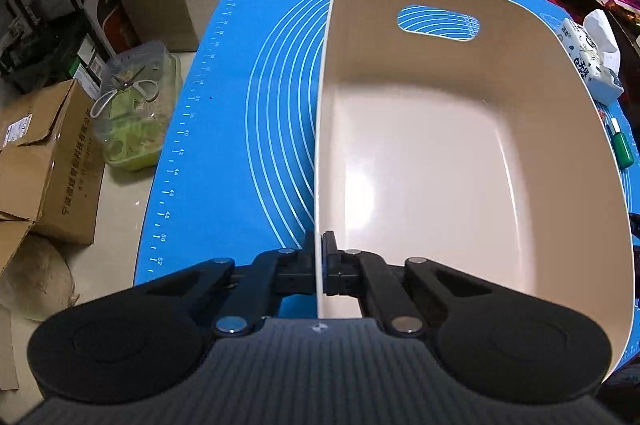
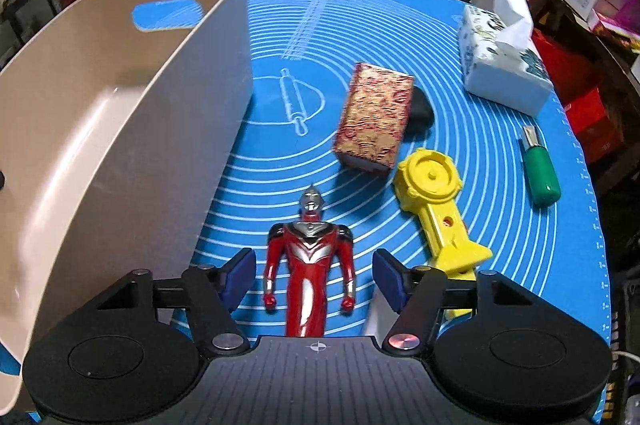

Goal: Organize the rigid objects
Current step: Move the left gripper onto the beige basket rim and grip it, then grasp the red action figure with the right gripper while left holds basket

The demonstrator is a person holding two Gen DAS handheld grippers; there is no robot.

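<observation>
The beige bin's left rim is clamped between the closed fingers of the left gripper over the blue mat, whose left edge lies bare. The right gripper is spread wide around the red hero figure, lying just beside the bin wall near the mat's near edge.

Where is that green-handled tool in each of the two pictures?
Left wrist view: the green-handled tool sits at the far right edge, just past the beige bin's right rim.
Right wrist view: it lies on the blue mat at right, beyond the yellow toy.
Shared landmark: the tissue pack, just behind the tool in both.
</observation>
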